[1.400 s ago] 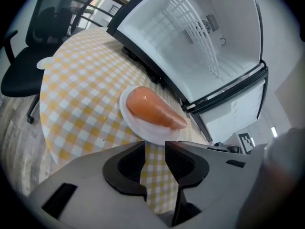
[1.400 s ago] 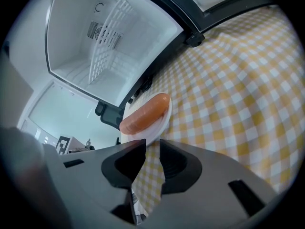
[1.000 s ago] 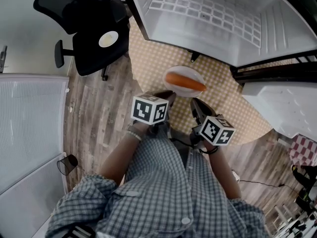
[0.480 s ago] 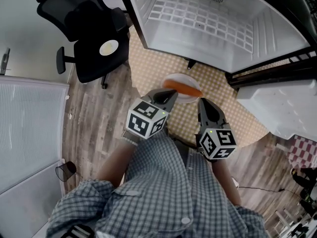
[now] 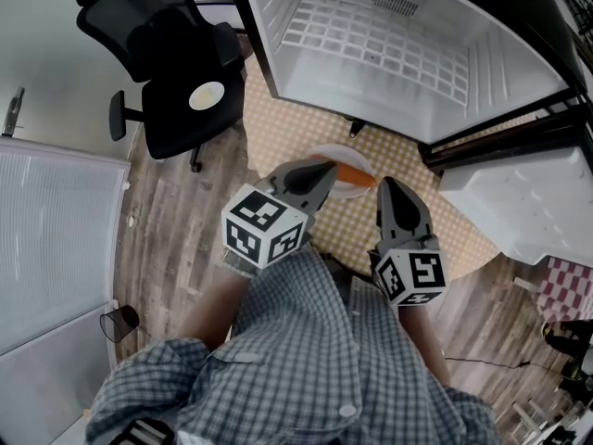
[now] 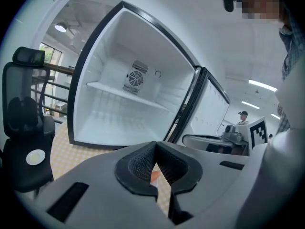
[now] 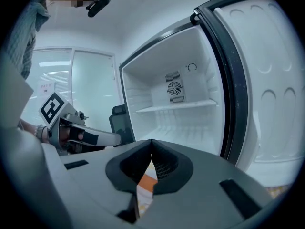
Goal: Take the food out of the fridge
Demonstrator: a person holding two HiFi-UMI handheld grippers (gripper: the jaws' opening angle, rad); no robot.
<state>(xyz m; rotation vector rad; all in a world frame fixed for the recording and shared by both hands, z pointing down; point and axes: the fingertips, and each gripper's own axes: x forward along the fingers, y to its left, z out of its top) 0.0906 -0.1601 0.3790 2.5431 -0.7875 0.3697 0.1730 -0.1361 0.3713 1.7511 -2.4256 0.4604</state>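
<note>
Food (image 5: 357, 172), long and orange, lies outside the large white open fridge (image 5: 371, 44), apparently on a beige checked mat (image 5: 278, 128), on a round white plate (image 5: 324, 152). Just above, the left gripper (image 5: 320, 172) and right gripper (image 5: 384, 185) are both closed tight, empty. A careless step could kick the plate over.

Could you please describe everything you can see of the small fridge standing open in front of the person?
The small white fridge with a black frame stands on the beige checked mat. Its door is swung wide open, to the right in the head view. The inside looks like white plastic, with ribbed side walls, one shelf across the upper part and a round fan grille on the back wall. No food shows inside it.
</note>
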